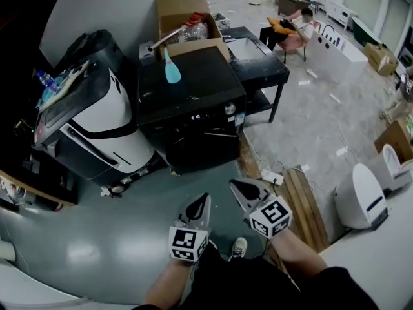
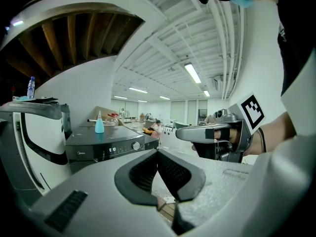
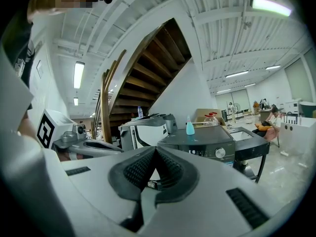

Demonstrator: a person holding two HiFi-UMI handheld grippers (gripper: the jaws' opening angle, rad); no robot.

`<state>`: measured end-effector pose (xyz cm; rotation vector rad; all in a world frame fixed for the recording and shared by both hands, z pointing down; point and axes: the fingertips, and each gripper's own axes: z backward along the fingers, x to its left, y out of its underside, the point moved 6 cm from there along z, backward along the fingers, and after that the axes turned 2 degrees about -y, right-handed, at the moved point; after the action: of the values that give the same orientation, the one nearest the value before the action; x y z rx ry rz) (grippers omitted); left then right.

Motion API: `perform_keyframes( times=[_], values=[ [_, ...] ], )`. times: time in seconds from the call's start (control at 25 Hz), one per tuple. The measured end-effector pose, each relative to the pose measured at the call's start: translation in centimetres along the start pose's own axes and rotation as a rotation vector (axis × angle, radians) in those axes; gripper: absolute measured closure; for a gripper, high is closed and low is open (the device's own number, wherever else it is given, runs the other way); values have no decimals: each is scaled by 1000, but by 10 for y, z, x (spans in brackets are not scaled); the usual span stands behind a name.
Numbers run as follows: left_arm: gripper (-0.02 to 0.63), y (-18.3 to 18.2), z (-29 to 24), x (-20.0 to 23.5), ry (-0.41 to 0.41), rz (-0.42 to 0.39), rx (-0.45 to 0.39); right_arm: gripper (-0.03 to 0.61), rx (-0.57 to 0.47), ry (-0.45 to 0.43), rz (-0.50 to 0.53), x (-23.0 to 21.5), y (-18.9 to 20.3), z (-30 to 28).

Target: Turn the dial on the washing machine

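Observation:
A black washing machine point(image 1: 187, 102) stands ahead in the head view, its round silver dial point(image 1: 230, 109) at the right end of the front panel. The same dial point(image 2: 136, 145) shows in the left gripper view, and the dial point(image 3: 220, 153) shows again in the right gripper view. A small blue bottle point(image 1: 171, 70) stands on the machine's top. My left gripper point(image 1: 201, 201) and right gripper point(image 1: 239, 186) hang side by side low in the head view, well short of the machine. Both are shut with nothing between the jaws.
A white and black machine point(image 1: 90, 124) stands left of the washer. A black table point(image 1: 258, 60) sits to its right, cardboard boxes point(image 1: 184, 18) behind. Wooden boards point(image 1: 303, 199) and a white unit point(image 1: 364, 196) lie at the right. A person point(image 1: 287, 31) sits far back.

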<state>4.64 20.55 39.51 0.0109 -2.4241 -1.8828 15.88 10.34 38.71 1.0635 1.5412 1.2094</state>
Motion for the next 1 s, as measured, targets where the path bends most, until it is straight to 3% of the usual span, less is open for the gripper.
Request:
perform_keyframes(
  times=[1.0],
  values=[
    [609, 2, 3, -1, -24, 4, -3, 580, -26, -6, 5, -1, 7, 1]
  ],
)
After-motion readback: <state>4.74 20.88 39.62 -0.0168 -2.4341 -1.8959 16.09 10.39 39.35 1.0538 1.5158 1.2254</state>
